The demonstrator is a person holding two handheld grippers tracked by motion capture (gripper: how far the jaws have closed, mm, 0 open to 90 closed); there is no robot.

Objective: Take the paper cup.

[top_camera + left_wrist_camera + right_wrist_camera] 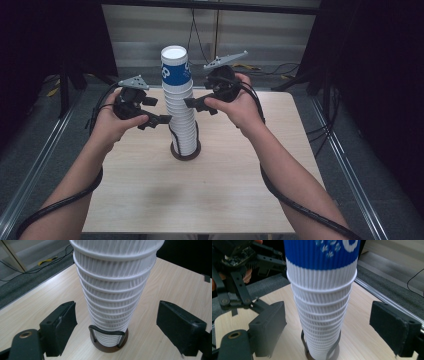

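Your left gripper (167, 120) sits at the lower half of the tall stack of ribbed white paper cups (181, 117), and its jaws stand wide apart with nothing pressed between them. In the left gripper view the stack (113, 292) rises straight ahead between your two black pads (63, 323), with clear table showing on both sides, so the pads are near the cups but apart from them. The stack stands upright in a round dark brown holder with a black wire hoop (110, 340), just ahead of and below the jaw tips. Your right gripper (192, 103) is higher, level with the middle of the stack and just under the top cup with the blue printed band (175, 67). In the right gripper view its jaws are also spread, each pad (270, 323) well clear of the ribbed cup walls (322, 312), and the blue band (322, 253) fills the space above and ahead of them. Beyond the stack, to the upper left in that view, you can see your left gripper's linkage (239, 287). Everything rests on the light wooden table (200, 195), with the holder (186, 152) standing between your two hands.
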